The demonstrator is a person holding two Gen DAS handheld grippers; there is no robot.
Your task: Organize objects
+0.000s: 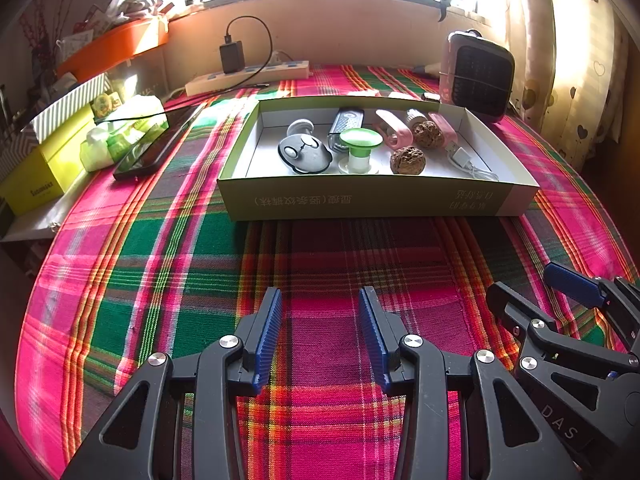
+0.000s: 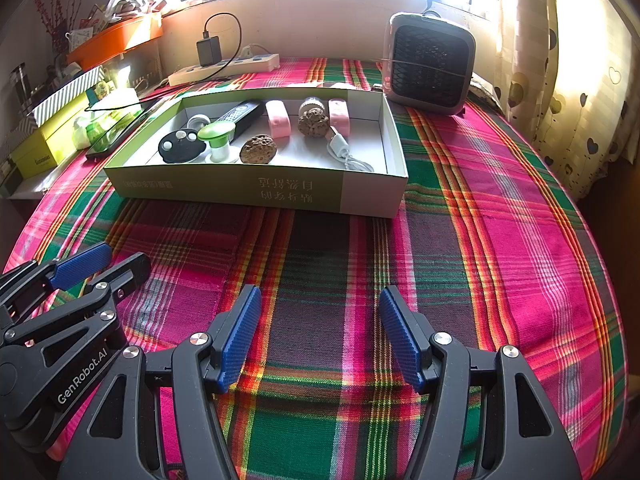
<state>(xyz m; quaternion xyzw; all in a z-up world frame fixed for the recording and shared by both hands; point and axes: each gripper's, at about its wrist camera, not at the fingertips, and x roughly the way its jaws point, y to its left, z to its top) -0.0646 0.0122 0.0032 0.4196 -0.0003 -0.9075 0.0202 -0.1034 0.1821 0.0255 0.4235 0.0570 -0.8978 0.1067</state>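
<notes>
Box: a shallow green-and-white cardboard box point(image 1: 376, 200) sits in the upper middle of the left wrist view and the upper left-centre of the right wrist view, its open top up so small things can be dropped in.
Contents: all the loose items seen lie inside it. Two wrinkled walnuts point(image 1: 407, 161), a green-topped white stand point(image 1: 360, 148), a dark round gadget with pale buttons point(image 2: 178, 145), a dark remote point(image 2: 244, 114), two pink clips point(image 2: 278, 118) and a white cable plug point(image 2: 340, 144). They lie side by side, mostly not stacked, which reads as sorted.
Cloth: the plaid tablecloth point(image 1: 160, 264) in front of the box carries no stray object in either view, so I judge the gathering largely done.
Left gripper: the left gripper point(image 1: 320, 320), bottom centre of its own view, has its blue pads parted with only cloth between them. It holds nothing.
Right gripper: the right gripper point(image 2: 320, 320), bottom centre of its view, stands wider apart and equally empty.
Posture: both hang side by side, well short of the box and angled down at the cloth, which looks like a resting pose.
Surroundings: a small heater point(image 2: 430, 66) stands just beyond the box's right corner, a power strip point(image 1: 248, 76) lies along the back wall, and a dark phone point(image 1: 148, 148) and yellow boxes point(image 1: 44, 168) sit at left, outside the box.
</notes>
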